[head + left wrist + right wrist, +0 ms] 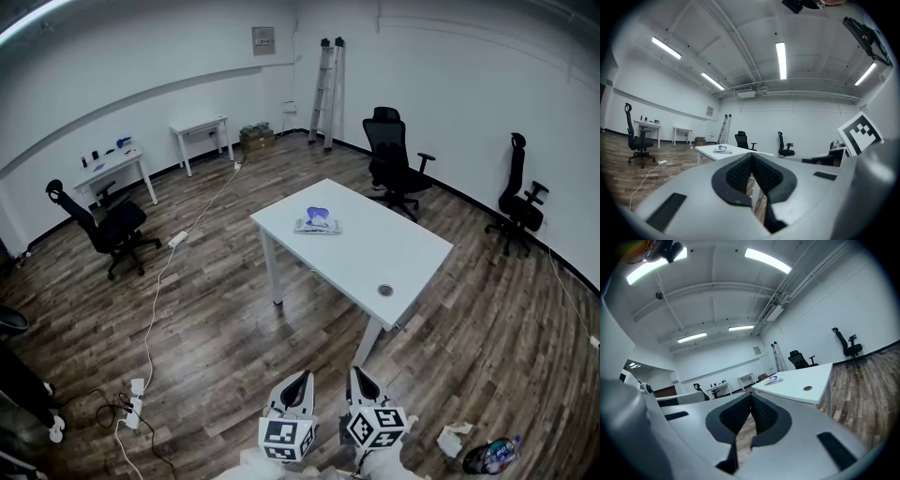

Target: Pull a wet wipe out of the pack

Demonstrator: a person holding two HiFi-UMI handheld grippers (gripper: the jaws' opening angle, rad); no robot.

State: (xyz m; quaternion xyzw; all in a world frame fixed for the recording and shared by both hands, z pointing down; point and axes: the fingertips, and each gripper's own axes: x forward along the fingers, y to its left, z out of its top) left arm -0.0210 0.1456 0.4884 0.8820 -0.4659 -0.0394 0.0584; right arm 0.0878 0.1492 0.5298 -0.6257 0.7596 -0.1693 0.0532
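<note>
Nothing of the task looks done yet. The white table [394, 246] stands in the middle of the room, well ahead of the person. The wipe pack [317, 223] lies flat near the table's far-left corner. Something bluish sits on top of it, too small to tell whether it is a flap or a wipe. Judging from this, all of the work is left: reach the table, steady the pack, pinch a wipe and draw it out. The 2 tools are well apart from the pack. The left gripper [302, 377] and the right gripper [359, 375] both have their jaws pressed together, holding and touching nothing.
</note>
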